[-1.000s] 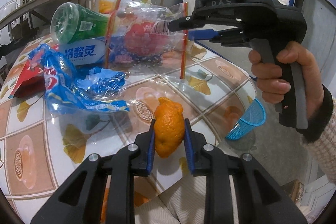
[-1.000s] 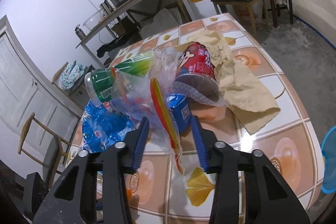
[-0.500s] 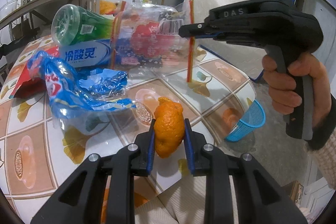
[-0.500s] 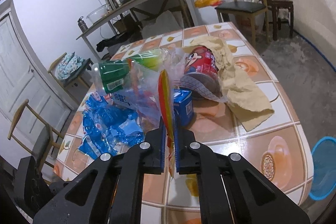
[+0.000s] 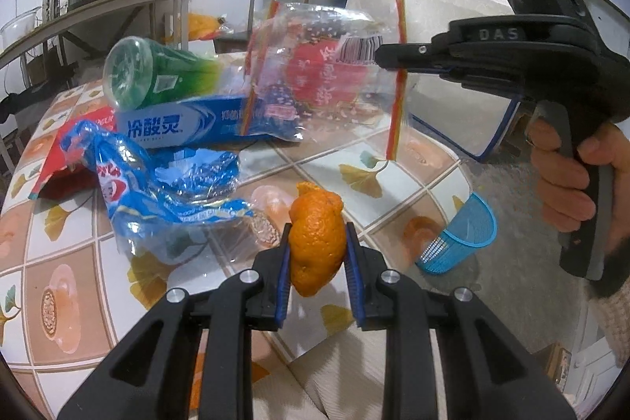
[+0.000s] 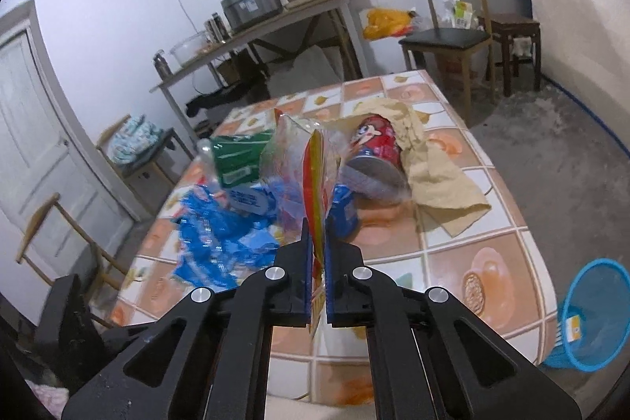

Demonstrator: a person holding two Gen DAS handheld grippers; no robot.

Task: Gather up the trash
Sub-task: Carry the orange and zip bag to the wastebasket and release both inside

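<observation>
Currently left gripper [image 5: 318, 250] clamps an orange peel [image 5: 316, 241] between its blue pads, above the tiled table [image 5: 67, 286]. Right gripper [image 6: 316, 237] is pinched tight on the red-yellow zip strip of a clear plastic bag [image 6: 299, 164], bag lifted off the table. Blue basket [image 6: 590, 317] sits on the floor beside the table.

Wrappers [image 5: 169, 184] crowd table's left, near-right tiles [image 6: 484, 262] bare, basket [image 6: 594, 317] beside edge
</observation>
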